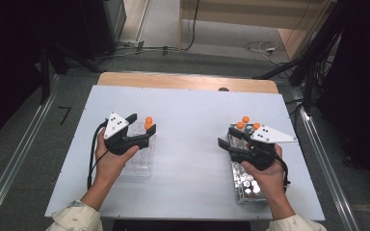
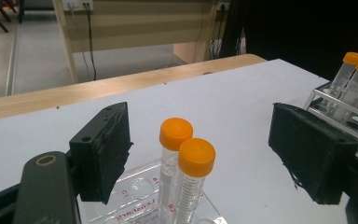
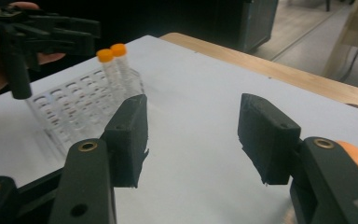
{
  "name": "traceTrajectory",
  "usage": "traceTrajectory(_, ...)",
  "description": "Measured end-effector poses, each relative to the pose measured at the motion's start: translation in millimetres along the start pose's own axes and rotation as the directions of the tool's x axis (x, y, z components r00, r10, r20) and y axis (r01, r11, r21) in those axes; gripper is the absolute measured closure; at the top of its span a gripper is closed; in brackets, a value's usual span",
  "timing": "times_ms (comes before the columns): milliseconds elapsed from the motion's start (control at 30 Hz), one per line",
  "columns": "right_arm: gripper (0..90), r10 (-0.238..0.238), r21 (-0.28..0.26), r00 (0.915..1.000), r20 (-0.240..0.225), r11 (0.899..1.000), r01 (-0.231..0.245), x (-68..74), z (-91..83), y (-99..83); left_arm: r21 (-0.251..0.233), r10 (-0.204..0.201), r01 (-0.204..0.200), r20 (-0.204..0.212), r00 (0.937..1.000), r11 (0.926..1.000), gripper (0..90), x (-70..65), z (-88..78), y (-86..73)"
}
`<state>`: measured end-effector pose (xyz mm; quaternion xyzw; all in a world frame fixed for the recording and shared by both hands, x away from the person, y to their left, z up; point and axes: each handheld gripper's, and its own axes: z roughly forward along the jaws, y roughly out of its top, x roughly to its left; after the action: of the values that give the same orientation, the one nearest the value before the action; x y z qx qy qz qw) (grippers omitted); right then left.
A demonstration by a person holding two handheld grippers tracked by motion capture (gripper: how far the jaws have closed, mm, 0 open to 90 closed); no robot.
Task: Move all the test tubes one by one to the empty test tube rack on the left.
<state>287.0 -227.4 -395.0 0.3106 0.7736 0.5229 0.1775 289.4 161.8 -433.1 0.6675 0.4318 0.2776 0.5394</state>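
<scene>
Left gripper [image 2: 200,154] spread, nothing pinched, 2 orange-capped tubes [image 2: 186,172] upright in clear rack [image 1: 137,156] between its jaws, untouched; right gripper [image 3: 191,140] spread, empty, bare white table [image 3: 205,107] ahead, metal rack [image 1: 245,185] with 3 capped tubes under its hand

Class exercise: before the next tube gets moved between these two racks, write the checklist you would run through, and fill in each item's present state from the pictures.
1. Left hand-held gripper open, pads clear of the two orange-capped tubes: ok.
2. Those tubes upright in the clear rack: ok.
3. Right hand-held gripper open, nothing between its pads: ok.
4. Three orange-capped tubes standing at the metal rack's far end: ok.
5. Free holes in clear rack: ok.
6. Tubes sealed tight: cannot tell.
</scene>
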Motion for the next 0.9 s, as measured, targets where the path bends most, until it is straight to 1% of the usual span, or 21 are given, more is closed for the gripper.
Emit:
traceTrajectory(133, 41.2, 0.018, 0.001, 0.9993, 0.033, 1.000, -0.018, -11.8, -4.5, -5.0, -0.003, 0.007, -0.007, -0.005, 1.0000, 1.0000, 20.6, -0.4, -0.4, 0.2)
traceTrajectory(233, 39.7, 0.027, 0.002, 0.9985, 0.048, 1.000, -0.027, -18.5, -6.7, -8.1, -0.003, 0.004, -0.004, -0.003, 1.0000, 1.0000, 19.6, -0.3, -0.7, 0.3)
traceTrajectory(267, 38.5, 0.023, 0.002, 0.9982, 0.056, 1.000, -0.023, -20.6, -7.3, -8.9, -0.001, 0.004, -0.004, -0.001, 1.0000, 1.0000, 19.1, -0.2, -0.7, 0.3)
traceTrajectory(333, 34.2, 0.029, 0.001, 0.9971, 0.070, 1.000, -0.029, -23.8, -9.2, -10.3, 0.002, 0.003, -0.003, 0.001, 1.0000, 1.0000, 18.0, -0.1, -1.1, 0.2)
traceTrajectory(400, 30.0, 0.031, -0.004, 0.9967, 0.075, 1.000, -0.030, -27.2, -11.3, -12.2, 0.005, 0.002, -0.002, 0.003, 1.0000, 1.0000, 17.2, 0.2, -1.8, 0.4)
traceTrajectory(500, 26.7, 0.034, -0.008, 0.9955, 0.089, 0.999, -0.034, -33.3, -14.8, -15.8, 0.004, -0.005, 0.005, 0.007, 1.0000, 1.0000, 15.8, 1.0, -2.6, 0.7)
traceTrajectory(700, 25.9, 0.049, -0.012, 0.9896, 0.136, 0.999, -0.048, -47.9, -21.9, -24.6, 0.008, -0.027, 0.027, 0.010, 0.9996, 0.9996, 14.9, 4.7, -4.3, 0.3)
traceTrajectory(800, 26.1, 0.057, -0.021, 0.9864, 0.154, 0.998, -0.055, -55.4, -25.4, -28.7, 0.008, -0.028, 0.028, 0.001, 0.9996, 0.9996, 14.9, 5.8, -5.0, -0.2)
traceTrajectory(900, 27.2, 0.060, -0.033, 0.9834, 0.171, 0.998, -0.055, -62.0, -28.4, -31.4, 0.002, -0.031, 0.031, 0.003, 0.9995, 0.9995, 14.9, 5.4, -5.4, -0.1)
